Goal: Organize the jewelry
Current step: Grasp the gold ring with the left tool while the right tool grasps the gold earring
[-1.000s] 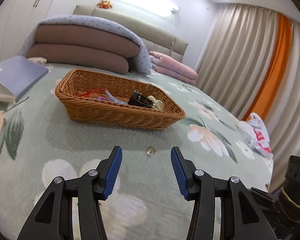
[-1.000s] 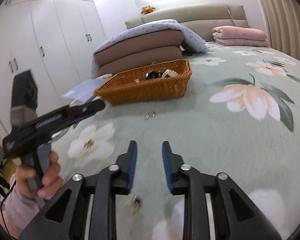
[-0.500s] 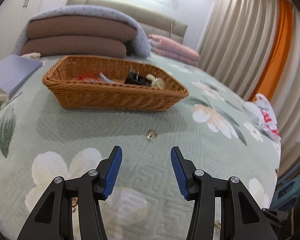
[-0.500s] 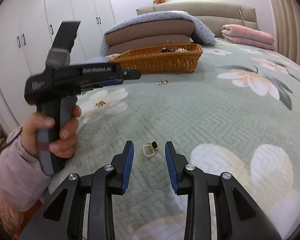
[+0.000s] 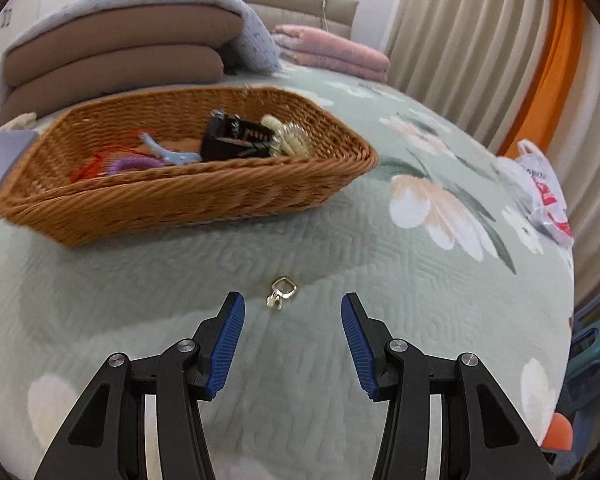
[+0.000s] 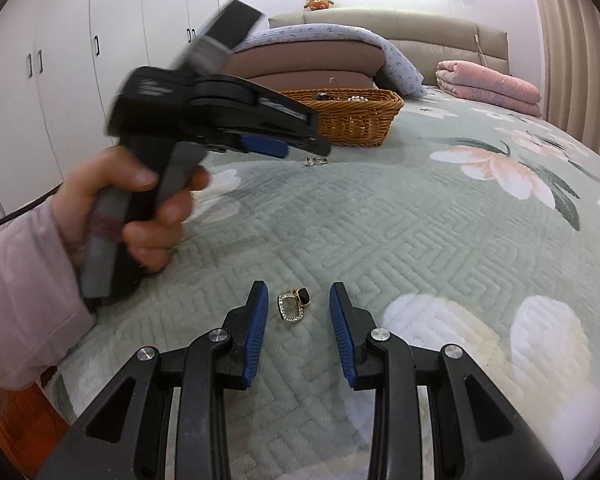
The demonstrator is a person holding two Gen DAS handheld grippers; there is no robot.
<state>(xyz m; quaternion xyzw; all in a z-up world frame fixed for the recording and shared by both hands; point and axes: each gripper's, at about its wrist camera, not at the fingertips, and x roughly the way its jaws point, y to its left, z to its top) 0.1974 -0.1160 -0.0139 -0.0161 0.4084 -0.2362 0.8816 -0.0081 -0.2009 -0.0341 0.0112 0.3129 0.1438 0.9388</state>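
Fingers of left gripper held apart before silver ring, right gripper spread around gold ring, wicker basket seen beyond, its contents perhaps hair accessories.

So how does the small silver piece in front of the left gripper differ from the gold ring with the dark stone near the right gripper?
The small silver piece is pale metal with no stone visible; the gold ring with the dark stone is yellow and carries a black gem. The silver piece lies just ahead of the left gripper and near the wicker basket; the ring lies between the right gripper fingertips. Both rest ungrasped on the green quilt.
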